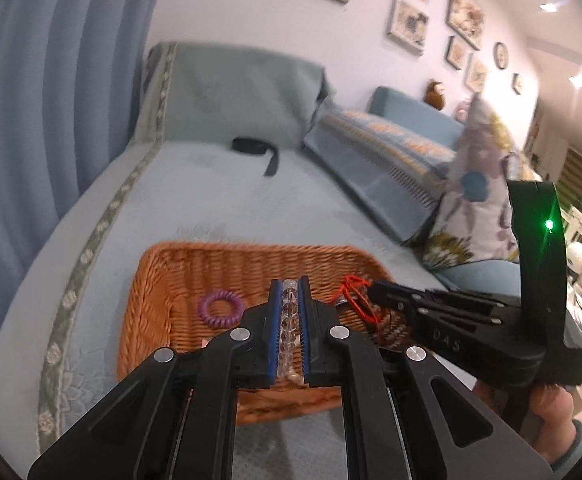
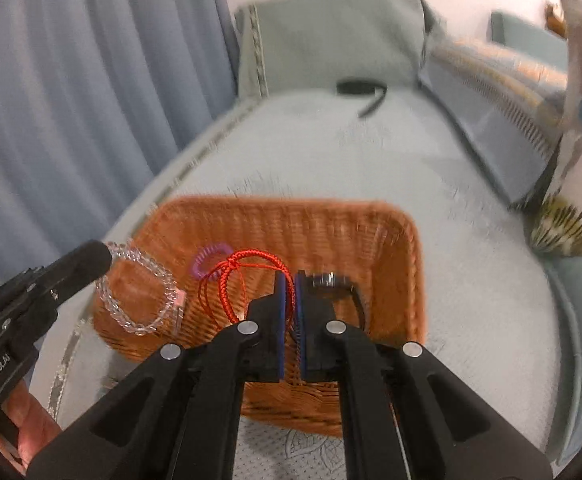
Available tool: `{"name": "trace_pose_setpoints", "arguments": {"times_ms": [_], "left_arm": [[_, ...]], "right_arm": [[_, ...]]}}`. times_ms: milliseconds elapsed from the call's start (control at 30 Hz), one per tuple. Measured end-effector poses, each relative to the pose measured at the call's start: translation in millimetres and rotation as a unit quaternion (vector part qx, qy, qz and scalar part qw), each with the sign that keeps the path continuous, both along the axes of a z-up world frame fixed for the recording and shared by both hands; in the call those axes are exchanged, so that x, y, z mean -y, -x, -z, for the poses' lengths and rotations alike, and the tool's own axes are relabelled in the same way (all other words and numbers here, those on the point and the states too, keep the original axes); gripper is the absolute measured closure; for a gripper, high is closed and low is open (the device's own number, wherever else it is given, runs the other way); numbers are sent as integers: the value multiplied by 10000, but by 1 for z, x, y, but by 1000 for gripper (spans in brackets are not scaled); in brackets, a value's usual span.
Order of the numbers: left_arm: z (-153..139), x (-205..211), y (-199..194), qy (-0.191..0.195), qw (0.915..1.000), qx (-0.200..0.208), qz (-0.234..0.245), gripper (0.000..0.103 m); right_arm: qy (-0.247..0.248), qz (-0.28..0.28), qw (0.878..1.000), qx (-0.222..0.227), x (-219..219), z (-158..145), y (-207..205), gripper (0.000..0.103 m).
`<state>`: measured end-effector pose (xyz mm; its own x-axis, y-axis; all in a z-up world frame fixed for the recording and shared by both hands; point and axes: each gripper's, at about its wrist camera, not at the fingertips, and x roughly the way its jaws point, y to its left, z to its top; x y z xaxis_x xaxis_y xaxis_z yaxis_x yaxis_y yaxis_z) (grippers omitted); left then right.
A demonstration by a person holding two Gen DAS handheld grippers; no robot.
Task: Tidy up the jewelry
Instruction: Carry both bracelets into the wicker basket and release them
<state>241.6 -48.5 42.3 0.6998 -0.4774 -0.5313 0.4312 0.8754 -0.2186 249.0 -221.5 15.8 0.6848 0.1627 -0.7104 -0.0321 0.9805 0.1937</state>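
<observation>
Both claws clamped: left claw (image 1: 290,286) bead bracelet (image 2: 137,288), right claw (image 2: 290,276) red cord (image 2: 237,276).

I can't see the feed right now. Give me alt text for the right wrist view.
The right tongs pinch a red cord bracelet above an orange wicker basket on a pale blue sofa. At left, the left tongs hold a clear bead bracelet over the basket's rim; a purple spiral hair tie lies inside.

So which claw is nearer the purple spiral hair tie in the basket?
Left. The left claw hovers just beside the purple hair tie, holding the clear bead bracelet; the right claw, clamping the red cord, sits farther across.
</observation>
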Motion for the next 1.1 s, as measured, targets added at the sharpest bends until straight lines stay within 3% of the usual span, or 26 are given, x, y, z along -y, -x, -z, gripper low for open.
{"name": "trace_pose_setpoints", "arguments": {"times_ms": [267,400,567,667,700,767,933,1100], "left_arm": [[30,-3,-20,-32,9991,-352,-221,96],[26,-15,-6,32,9995,-215,-246,68],[10,-36,21,215,9994,-123,-252,60],[-2,-55,44,352,9989,-44,-309,54],[-7,-61,54,359,9986,10,-376,48],[-15,-74,75,392,9978,138,-521,35],[-18,-97,123,354,9962,225,-763,33],[6,-108,157,119,9946,108,-1022,33]], "right_arm": [[301,64,9994,-158,-3,20,-8,99],[198,95,9996,-159,-1,20,-1,98],[100,66,9998,-128,-1,11,15,97],[62,-24,10000,-18,-6,2,39,87],[55,-63,10000,42,-8,-2,51,78],[-8,-113,9999,121,-11,-7,72,72],[-158,-304,9992,196,-22,-9,122,72],[-116,-460,9986,232,-43,11,174,72]]}}
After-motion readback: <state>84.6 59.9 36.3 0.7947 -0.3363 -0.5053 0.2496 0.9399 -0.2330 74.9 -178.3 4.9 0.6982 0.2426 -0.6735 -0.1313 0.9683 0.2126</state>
